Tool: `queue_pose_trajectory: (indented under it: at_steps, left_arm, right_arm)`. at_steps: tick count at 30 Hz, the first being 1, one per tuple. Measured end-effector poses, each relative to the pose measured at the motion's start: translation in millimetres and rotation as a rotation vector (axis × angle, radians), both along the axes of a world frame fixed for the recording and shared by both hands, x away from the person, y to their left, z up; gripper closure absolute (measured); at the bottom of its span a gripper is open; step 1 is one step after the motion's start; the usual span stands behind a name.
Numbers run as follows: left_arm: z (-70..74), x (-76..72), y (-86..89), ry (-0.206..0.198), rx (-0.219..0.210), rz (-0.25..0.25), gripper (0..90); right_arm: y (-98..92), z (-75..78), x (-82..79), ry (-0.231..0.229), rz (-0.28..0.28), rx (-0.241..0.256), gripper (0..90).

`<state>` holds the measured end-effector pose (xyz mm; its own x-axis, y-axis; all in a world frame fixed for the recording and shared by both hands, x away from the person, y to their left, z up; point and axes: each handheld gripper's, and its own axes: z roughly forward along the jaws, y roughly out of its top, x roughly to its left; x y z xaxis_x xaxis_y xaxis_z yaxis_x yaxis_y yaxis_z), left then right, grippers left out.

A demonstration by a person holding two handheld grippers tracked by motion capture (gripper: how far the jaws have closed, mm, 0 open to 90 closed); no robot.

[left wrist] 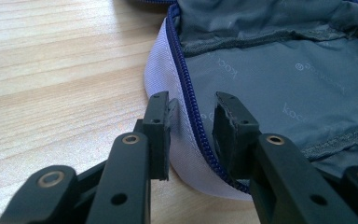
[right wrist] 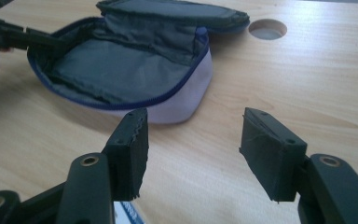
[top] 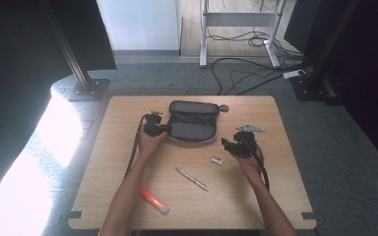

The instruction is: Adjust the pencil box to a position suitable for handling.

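The landmark here is the open pencil case (top: 193,123), a grey zip pouch lying toward the far middle of the wooden surface (top: 118,162), its lid flap folded back away from the person.

At the case's left end sit the left tongs (top: 165,129), held in the person's left hand (top: 150,142). In the left gripper view these tongs (left wrist: 192,122) straddle the near-left rim of the case (left wrist: 270,79): one jaw is outside against the pale grey wall, the other inside over the dark lining, with the blue zipper (left wrist: 191,100) running between them. The jaws are only partly closed; a narrow gap remains on either side of the rim, so the fabric is bracketed rather than pinched.

Nearer the person than the case, a red and white marker (top: 154,201) lies to its left-front, close to the surface's near edge. A silver pen (top: 191,179) lies slanted straight in front of the case, and a small white eraser (top: 217,160) sits front-right of it.

To the right of the case, just off its right end, are the right tongs (top: 225,143) in the right hand (top: 250,162). In the right gripper view they (right wrist: 192,140) stand wide apart above bare wood, gripping nothing, pointed at the case (right wrist: 121,70). A round hole (right wrist: 267,28) in the surface lies just beyond the case's far-right corner.
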<state>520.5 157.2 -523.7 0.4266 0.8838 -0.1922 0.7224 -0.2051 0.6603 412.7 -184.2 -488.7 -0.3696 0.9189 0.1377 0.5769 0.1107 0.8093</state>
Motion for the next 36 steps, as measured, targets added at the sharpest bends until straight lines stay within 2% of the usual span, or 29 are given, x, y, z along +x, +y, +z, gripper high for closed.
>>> queue_pose_trajectory:
  at_steps: [6,15,17,22,28,36]
  left_arm:
    - [0.1,0.4,0.0,0.000,-0.003,0.004,67.4]
    - [-0.8,0.5,-0.3,-0.003,-0.001,0.008,67.9]
    - [-1.2,0.7,0.1,-0.002,-0.002,0.008,68.0]
    - [-1.2,1.0,1.3,0.003,-0.014,0.011,68.3]
    - [-2.3,1.0,2.7,0.005,-0.024,0.012,68.3]
    - [-3.3,1.3,3.1,0.004,-0.026,0.010,68.3]
  right_arm:
    - [2.8,-0.6,7.1,-0.014,-0.008,-0.003,42.7]
    - [7.8,-3.1,19.8,-0.002,-0.004,-0.009,43.8]
    - [8.5,-4.8,23.5,0.022,-0.005,-0.020,43.5]
    - [11.7,-7.5,30.0,0.037,-0.004,-0.025,43.5]
    - [19.1,-9.2,35.7,0.008,-0.014,-0.025,44.8]
    - [27.6,-15.8,41.0,0.016,-0.011,-0.022,45.2]
